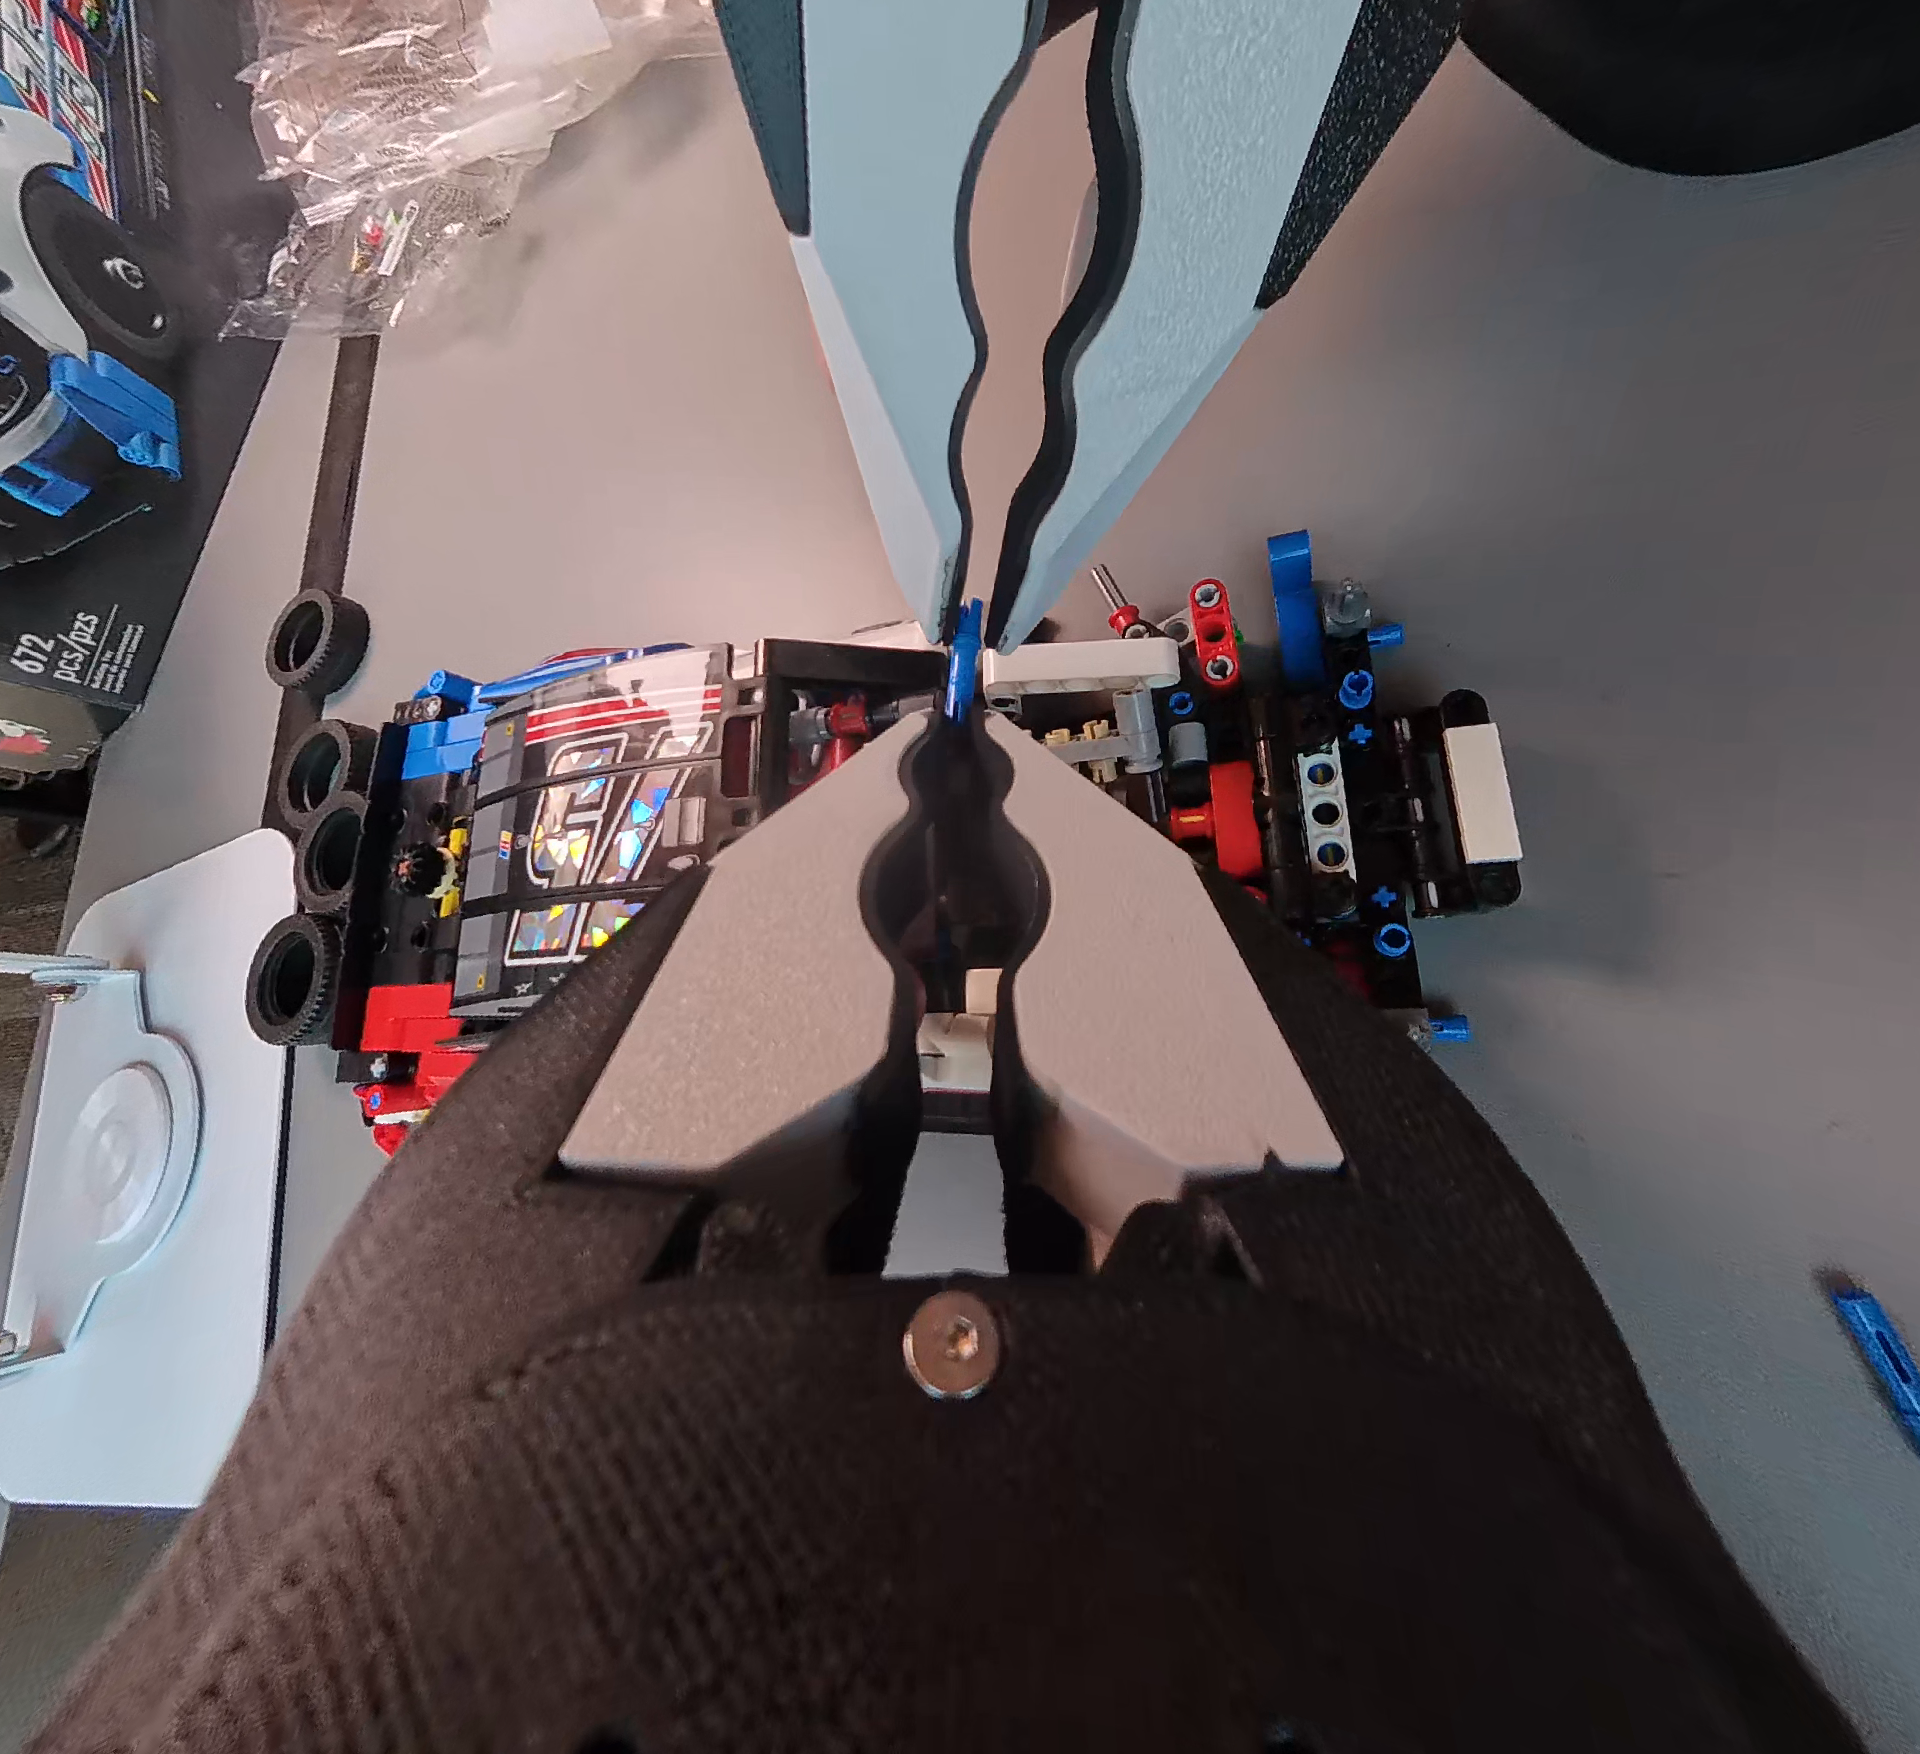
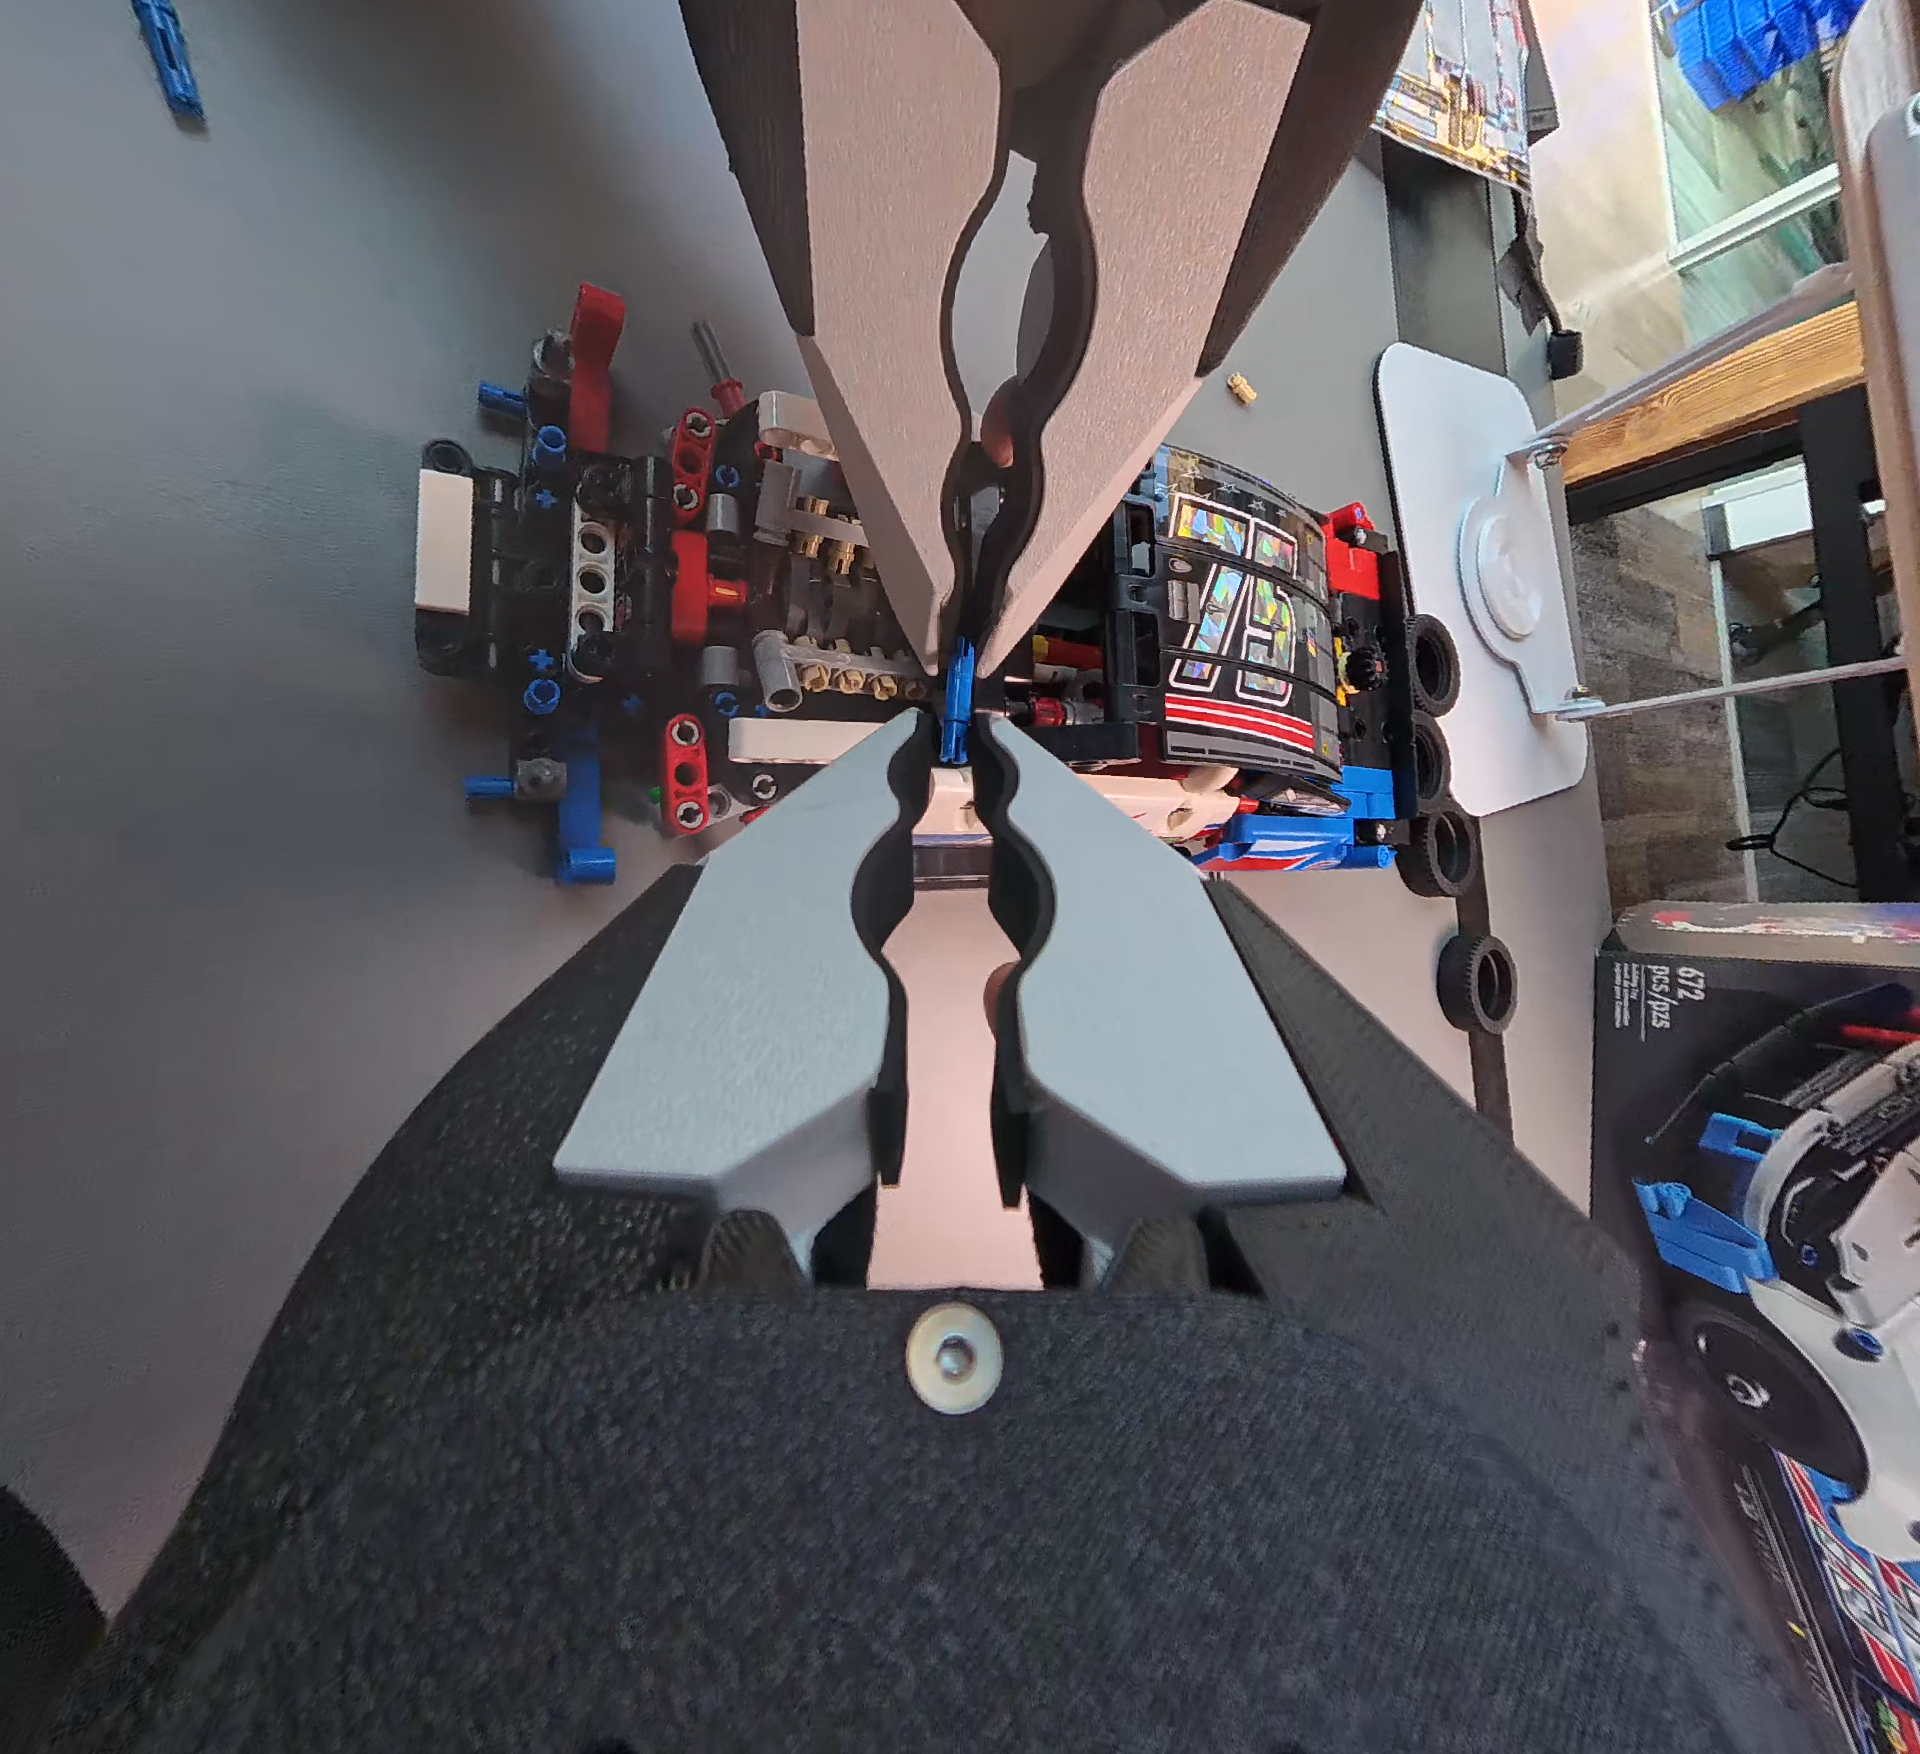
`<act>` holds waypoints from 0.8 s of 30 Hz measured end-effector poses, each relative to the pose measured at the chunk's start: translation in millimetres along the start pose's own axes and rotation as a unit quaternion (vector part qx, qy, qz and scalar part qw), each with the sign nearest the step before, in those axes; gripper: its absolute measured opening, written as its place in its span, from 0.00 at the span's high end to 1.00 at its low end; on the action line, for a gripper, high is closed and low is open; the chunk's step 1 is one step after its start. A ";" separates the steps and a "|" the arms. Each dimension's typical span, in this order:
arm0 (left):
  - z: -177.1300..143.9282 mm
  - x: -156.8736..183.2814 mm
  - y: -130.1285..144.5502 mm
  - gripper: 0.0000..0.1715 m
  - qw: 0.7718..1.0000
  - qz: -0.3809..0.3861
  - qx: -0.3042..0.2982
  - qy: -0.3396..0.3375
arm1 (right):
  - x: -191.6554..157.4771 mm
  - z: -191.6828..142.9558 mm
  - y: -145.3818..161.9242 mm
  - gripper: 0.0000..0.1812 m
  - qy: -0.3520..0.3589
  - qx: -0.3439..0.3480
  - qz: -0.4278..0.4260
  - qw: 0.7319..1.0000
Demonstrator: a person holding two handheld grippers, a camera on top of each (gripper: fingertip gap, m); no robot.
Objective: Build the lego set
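I have both grippers meeting tip to tip over the middle of the frame, and between them is one small blue pin (image 1: 966,660). In the left wrist view my left gripper (image 1: 961,728) comes up from the bottom edge with its jaws narrowed onto the lower end of the pin, while the right gripper (image 1: 971,629) reaches down from the top and pinches the upper end. The right wrist view shows the same thing mirrored: right gripper (image 2: 956,733) from below, left gripper (image 2: 961,650) from above, both clamped on the blue pin (image 2: 957,696). Behind the pin, the half-built lego car (image 1: 644,811) lies across the grey table (image 1: 1662,457), its stickered black roof toward the left of the left view and its open frame of red, blue and black beams toward the right. Four black tyres (image 1: 312,811) stand in a loose row just left of the car. A spare blue pin (image 1: 1881,1341) lies alone at the lower right. Crumpled clear bags (image 1: 416,63) sit at the upper left, beside the set's box (image 1: 73,250) at the left edge.
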State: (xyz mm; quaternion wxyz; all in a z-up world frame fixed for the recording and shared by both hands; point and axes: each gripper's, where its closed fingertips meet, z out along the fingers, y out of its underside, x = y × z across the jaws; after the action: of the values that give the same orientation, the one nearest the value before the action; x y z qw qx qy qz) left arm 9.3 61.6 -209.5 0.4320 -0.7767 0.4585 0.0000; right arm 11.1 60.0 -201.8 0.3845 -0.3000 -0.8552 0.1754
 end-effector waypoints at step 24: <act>-1.7 -12.9 13.9 0.87 0.999 0.029 0.001 -0.037 | 3.9 3.8 17.1 0.99 -0.027 -0.147 -0.081 0.985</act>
State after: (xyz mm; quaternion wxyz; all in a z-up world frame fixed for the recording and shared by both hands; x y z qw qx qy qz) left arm -8.8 66.7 -212.7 0.4490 -0.7622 0.4646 0.0406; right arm 12.5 75.3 -211.2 0.3256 -0.2782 -0.9033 0.0241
